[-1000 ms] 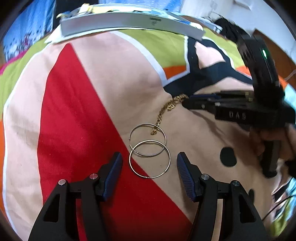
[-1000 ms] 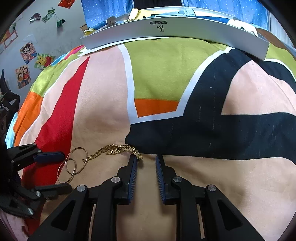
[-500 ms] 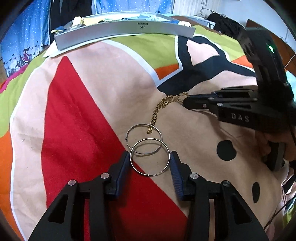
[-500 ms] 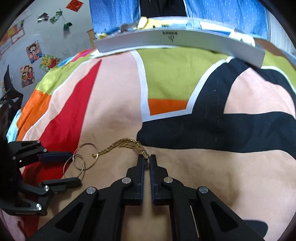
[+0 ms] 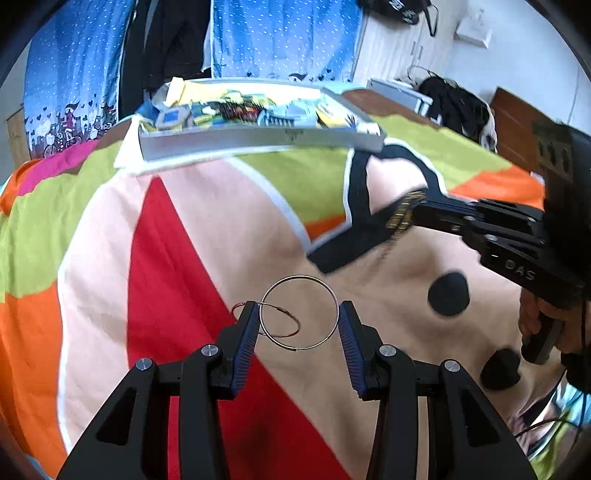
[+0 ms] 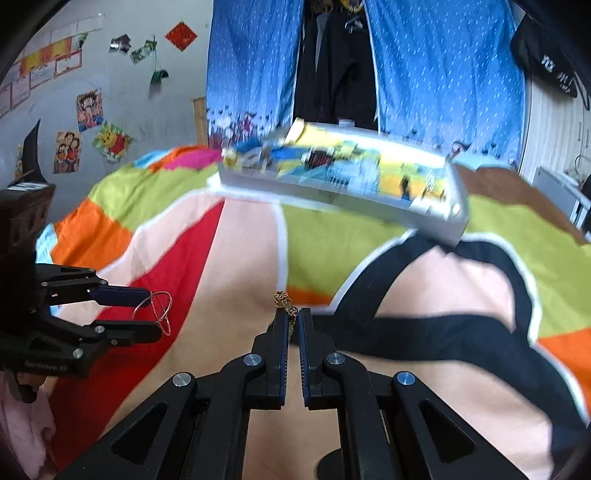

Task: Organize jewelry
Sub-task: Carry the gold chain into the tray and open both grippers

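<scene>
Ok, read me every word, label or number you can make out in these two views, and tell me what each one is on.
"DAS": on the side of the right claw's black body, left wrist view.
Small dark logo on the grey tray's front wall: too small to read.
Red diamond paper on the wall: character unreadable.
White marks on the black bag hanging at upper right: blurred.
Wall posters: pictures only, no legible text.

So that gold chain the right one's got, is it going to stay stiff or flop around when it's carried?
Probably floppy: the gold chain bunches in small links above the right gripper and trails loosely below it in the left wrist view. It looks thin and likely light, so it may swing. Fine links could slip from the nearly closed jaws.
</scene>
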`<act>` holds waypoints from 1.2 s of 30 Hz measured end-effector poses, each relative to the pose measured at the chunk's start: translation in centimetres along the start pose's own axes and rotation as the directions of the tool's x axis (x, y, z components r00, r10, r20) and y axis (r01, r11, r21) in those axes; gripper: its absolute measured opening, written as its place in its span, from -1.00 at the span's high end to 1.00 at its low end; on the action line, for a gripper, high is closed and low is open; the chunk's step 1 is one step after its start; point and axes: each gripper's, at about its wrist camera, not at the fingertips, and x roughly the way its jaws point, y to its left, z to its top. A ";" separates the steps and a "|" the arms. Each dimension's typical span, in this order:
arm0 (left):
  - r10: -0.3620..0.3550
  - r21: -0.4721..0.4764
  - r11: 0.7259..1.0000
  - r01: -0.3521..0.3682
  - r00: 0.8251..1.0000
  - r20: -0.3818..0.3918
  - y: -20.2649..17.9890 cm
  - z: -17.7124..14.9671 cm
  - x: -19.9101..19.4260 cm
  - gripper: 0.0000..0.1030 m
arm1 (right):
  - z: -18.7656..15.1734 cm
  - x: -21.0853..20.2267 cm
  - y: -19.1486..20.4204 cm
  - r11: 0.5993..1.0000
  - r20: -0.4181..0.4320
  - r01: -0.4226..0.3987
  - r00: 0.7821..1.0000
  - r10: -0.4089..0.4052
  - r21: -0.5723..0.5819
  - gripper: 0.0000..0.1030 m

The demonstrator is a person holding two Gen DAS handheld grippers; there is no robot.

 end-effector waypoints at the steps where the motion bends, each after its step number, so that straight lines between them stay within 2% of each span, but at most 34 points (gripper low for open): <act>1: -0.005 -0.007 1.000 0.005 1.000 0.005 0.2 1.1 -0.1 0.26 | 0.7 -0.5 -0.5 1.000 0.014 0.003 1.000 -0.003 0.000 0.89; 5: -0.011 -0.015 1.000 0.012 0.999 0.045 1.0 5.7 -1.2 0.26 | 4.1 -2.0 -2.3 1.000 0.068 0.015 0.998 -0.015 0.006 0.89; 10: 0.019 -0.006 1.000 -0.018 0.994 0.112 2.3 13.8 -0.9 0.26 | 9.2 -1.5 -5.5 0.999 0.125 0.039 0.991 -0.041 0.025 0.89; 15: 0.076 -0.035 0.997 -0.071 0.984 0.159 4.7 20.6 2.2 0.25 | 13.9 2.2 -9.4 0.995 0.177 0.060 0.982 -0.072 0.076 0.89; 18: 0.114 -0.077 0.992 -0.103 0.980 0.162 6.4 23.1 4.8 0.25 | 15.2 5.3 -11.6 0.991 0.185 0.049 0.980 -0.071 0.121 0.89; 23: 0.169 -0.167 0.974 -0.151 0.980 0.103 9.8 24.1 8.6 0.25 | 14.0 9.3 -13.8 0.980 0.160 0.014 0.986 -0.046 0.196 0.88; 28: 0.209 -0.155 0.967 -0.204 0.978 0.018 11.1 22.6 11.8 0.23 | 11.0 12.1 -14.6 0.969 0.104 -0.014 0.995 -0.012 0.247 0.88; 32: 0.247 -0.125 0.963 -0.240 0.968 0.038 10.6 21.8 12.4 0.21 | 10.0 13.0 -14.8 0.967 0.074 -0.007 0.997 -0.013 0.256 0.86; 34: 0.245 -0.113 0.964 -0.239 0.969 0.036 10.2 21.7 12.6 0.08 | 9.9 12.8 -14.9 0.966 0.077 0.000 0.997 -0.020 0.257 0.86; 36: 0.240 -0.121 0.965 -0.234 0.970 0.037 10.0 21.8 12.7 0.07 | 10.0 12.4 -15.0 0.968 0.087 0.009 0.996 -0.032 0.252 0.82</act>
